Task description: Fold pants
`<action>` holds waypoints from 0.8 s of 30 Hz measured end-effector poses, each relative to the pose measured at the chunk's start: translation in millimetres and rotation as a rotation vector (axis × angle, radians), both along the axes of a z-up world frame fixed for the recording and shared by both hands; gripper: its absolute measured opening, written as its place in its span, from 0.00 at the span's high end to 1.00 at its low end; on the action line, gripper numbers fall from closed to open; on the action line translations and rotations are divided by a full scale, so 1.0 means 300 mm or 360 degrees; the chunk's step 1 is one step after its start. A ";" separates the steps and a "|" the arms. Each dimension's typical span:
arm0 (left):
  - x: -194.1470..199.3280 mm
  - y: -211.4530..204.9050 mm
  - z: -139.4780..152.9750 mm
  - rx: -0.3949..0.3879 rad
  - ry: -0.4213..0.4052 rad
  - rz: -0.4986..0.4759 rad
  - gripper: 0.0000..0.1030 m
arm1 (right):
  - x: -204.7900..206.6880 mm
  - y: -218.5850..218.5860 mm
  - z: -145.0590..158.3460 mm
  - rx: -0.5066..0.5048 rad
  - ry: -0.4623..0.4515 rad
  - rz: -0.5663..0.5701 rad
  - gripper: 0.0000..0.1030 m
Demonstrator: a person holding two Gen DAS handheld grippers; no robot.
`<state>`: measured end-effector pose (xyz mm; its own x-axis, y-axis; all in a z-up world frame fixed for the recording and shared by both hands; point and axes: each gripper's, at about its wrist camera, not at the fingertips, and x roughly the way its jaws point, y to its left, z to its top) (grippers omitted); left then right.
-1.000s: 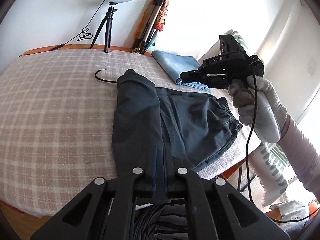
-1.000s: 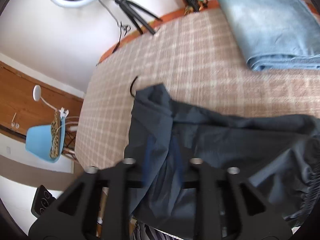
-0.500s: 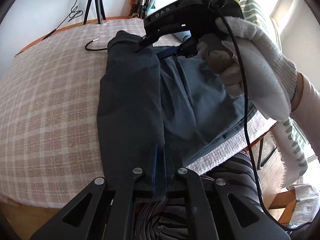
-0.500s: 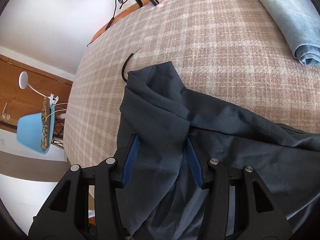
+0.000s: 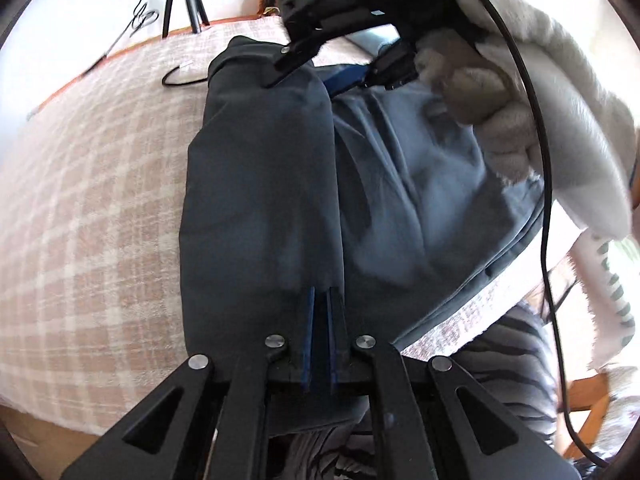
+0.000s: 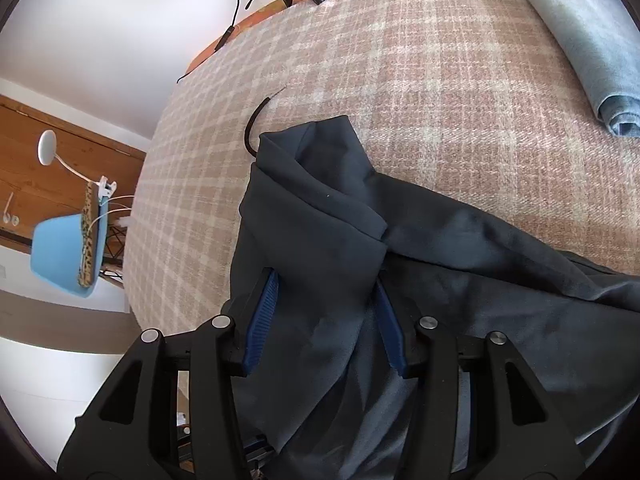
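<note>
Two tongs are working on one pair of dark pants (image 5: 260,208), which is lying on a bench under a beige plaid cloth (image 5: 88,216). Nearest, at the bottom centre of the left wrist view, the left tongs (image 5: 320,340) are pinching a fold of the pants between blue pads that are sitting almost together, with dark fabric running out of them toward the middle of the frame. In the right wrist view the right tongs (image 6: 328,320) are standing spread apart at lower centre, their blue pads (image 6: 262,316) lying on either side of a raised ridge of the pants (image 6: 320,220) without pressing it. The garment is filling the lower right of that frame and is rising to a folded point at centre. In the left wrist view the right tongs (image 5: 280,68) are reaching in from the upper right, one black tip touching the far end of the folded leg at upper centre, and a white-gloved hand (image 5: 540,92) is holding them, with a black cable (image 5: 544,200) hanging down the right side. Just beyond the pants a black curved hook (image 6: 254,128) is lying on the cloth. Farther off, a folded blue towel (image 6: 580,36) is resting at the upper right of the right wrist view, and tripod legs (image 5: 184,0) are standing at the far edge of the bench, upper left in the left wrist view.
</note>
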<state>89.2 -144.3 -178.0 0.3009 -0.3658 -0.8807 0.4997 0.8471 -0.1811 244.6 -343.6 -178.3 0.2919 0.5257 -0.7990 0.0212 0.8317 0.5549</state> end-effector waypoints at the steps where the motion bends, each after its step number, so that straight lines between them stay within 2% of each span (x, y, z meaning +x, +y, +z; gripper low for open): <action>1: 0.009 0.015 0.000 -0.0037 0.0041 0.0017 0.97 | 0.002 -0.004 -0.002 0.0017 0.0007 -0.0001 0.50; 3: 0.017 0.032 0.003 -0.0049 0.0090 0.0042 0.97 | 0.005 0.001 -0.008 0.0038 0.0021 0.0039 0.50; 7: 0.020 0.016 0.006 0.0041 0.0092 0.0052 0.97 | 0.007 0.031 -0.014 -0.0032 0.0002 0.0101 0.50; 10: 0.037 0.019 0.003 0.0005 0.0150 0.0077 0.97 | 0.007 0.037 -0.010 -0.0031 -0.0007 0.0106 0.50; 16: -0.001 -0.025 0.024 0.0037 0.0110 -0.0009 0.97 | 0.001 0.014 -0.011 0.0063 0.0039 0.0081 0.50; 21: -0.022 -0.044 -0.007 0.0125 0.0073 -0.0008 0.97 | 0.004 0.045 -0.015 0.0009 0.0038 0.0115 0.50; 24: -0.036 -0.039 -0.016 0.0106 0.0029 -0.0055 0.97 | 0.004 0.058 -0.011 -0.0013 0.0029 0.0117 0.50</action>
